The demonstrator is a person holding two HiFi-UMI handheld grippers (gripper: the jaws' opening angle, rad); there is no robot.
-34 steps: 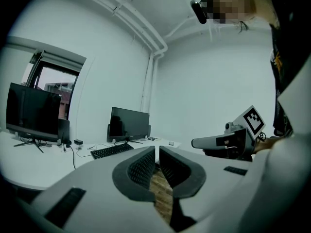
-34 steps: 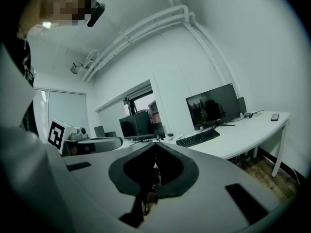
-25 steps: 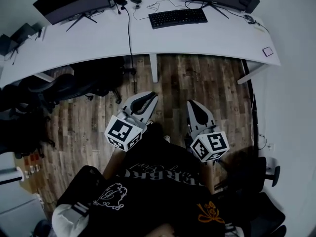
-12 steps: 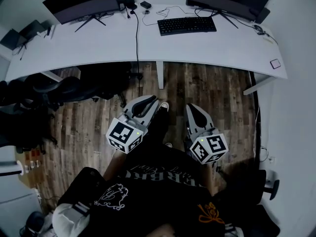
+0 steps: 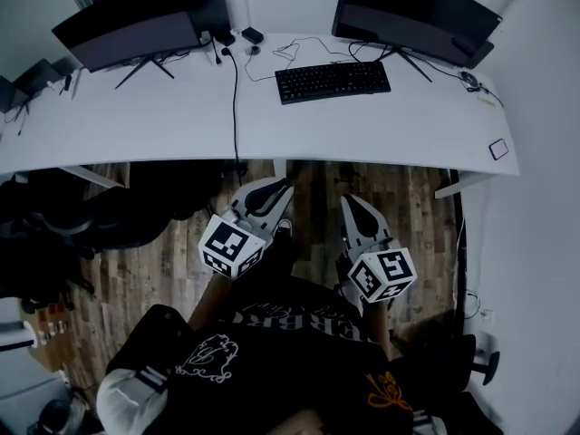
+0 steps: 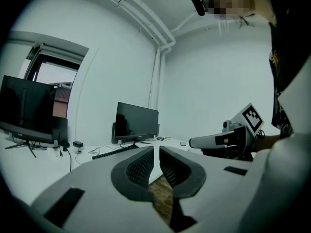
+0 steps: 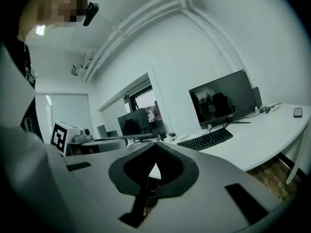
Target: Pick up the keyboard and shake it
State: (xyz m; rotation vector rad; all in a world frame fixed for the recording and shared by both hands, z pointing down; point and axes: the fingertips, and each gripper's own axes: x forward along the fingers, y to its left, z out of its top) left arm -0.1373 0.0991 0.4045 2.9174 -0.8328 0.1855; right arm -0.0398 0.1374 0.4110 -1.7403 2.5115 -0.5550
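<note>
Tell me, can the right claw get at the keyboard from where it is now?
Probably not yet: the right claw, shut and empty, hangs over the floor short of the desk, and the keyboard lies toward the desk's far side. Nothing blocks the way.

Black shirt point(image 5: 299, 361), white lettering, orange print at 5 o'clock; grey left gripper point(image 5: 283, 190) and right gripper point(image 5: 348, 203) carry black-and-white marker cubes point(image 5: 231, 247).

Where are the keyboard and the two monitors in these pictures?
keyboard point(image 5: 333, 82): head view, middle of its keys.
left monitor point(image 5: 127, 25): head view, centre of its screen.
right monitor point(image 5: 419, 9): head view, centre of its screen.
</note>
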